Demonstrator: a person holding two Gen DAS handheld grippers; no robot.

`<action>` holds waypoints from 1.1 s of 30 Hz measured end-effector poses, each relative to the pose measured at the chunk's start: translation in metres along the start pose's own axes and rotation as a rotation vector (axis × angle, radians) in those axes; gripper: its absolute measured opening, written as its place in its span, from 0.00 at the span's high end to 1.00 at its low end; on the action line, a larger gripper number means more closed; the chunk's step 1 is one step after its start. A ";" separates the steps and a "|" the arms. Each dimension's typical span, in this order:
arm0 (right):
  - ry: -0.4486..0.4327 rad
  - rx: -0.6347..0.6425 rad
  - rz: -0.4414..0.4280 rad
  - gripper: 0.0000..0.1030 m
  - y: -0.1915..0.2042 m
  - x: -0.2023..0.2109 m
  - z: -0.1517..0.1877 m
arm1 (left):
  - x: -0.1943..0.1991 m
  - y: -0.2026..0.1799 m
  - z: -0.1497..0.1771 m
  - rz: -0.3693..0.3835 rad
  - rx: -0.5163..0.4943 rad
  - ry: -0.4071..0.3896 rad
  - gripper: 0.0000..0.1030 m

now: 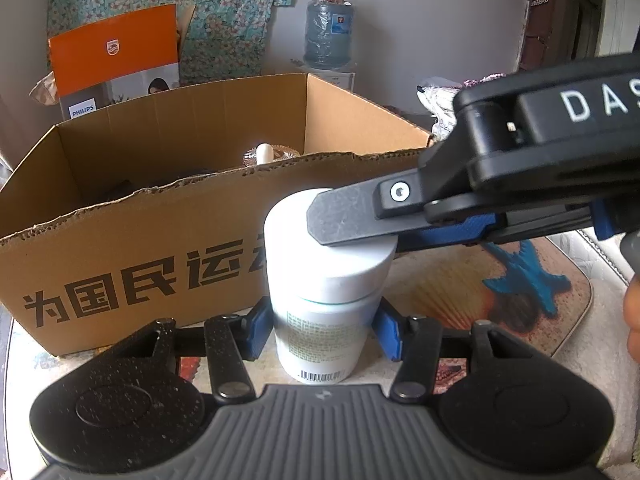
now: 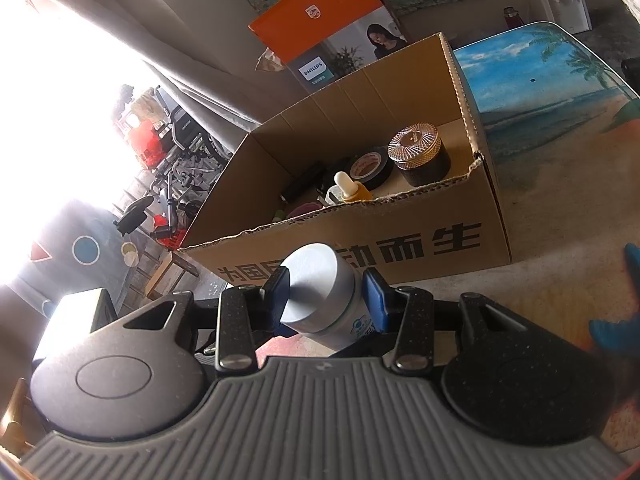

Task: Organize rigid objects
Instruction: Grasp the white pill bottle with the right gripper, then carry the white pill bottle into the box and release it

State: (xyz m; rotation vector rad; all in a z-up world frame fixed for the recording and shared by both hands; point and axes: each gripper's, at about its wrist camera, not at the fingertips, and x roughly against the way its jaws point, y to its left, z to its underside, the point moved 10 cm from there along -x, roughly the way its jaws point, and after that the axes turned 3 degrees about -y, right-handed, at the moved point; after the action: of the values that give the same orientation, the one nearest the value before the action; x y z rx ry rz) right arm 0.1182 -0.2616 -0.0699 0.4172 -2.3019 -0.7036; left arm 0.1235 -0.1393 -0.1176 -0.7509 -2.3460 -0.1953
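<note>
Beside the cardboard box (image 1: 132, 248), both tools gripped one white bottle (image 1: 320, 304): left tool (image 1: 322, 330) around its body, right tool (image 2: 328, 296) closed on its cap; rigid, probably light, smooth.

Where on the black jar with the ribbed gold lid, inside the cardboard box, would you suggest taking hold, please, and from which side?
Grip the black jar across its round body just below the gold lid, coming from above through the cardboard box's open top. It stands upright in the corner, with box walls close on two sides and a tape roll beside it, so a sideways approach looks blocked.
</note>
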 end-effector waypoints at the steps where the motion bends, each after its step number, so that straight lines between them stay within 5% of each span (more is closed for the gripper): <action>1: 0.001 -0.002 -0.001 0.61 0.000 0.000 0.000 | 0.000 0.000 0.000 0.001 0.001 0.000 0.47; 16: -0.047 0.070 -0.083 0.61 0.038 0.021 -0.016 | 0.056 0.003 -0.040 -0.041 -0.027 -0.089 0.48; 25: -0.179 0.221 -0.161 0.61 0.090 0.053 -0.088 | 0.084 0.010 -0.127 -0.024 -0.015 -0.191 0.48; 33: -0.184 0.233 -0.168 0.60 0.078 0.050 -0.162 | 0.046 0.003 -0.178 0.042 -0.012 -0.153 0.48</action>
State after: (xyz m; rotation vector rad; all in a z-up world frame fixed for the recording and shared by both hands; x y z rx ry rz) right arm 0.1872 -0.2822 0.1022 0.6847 -2.5567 -0.5751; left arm 0.1946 -0.1729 0.0491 -0.8461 -2.4727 -0.1375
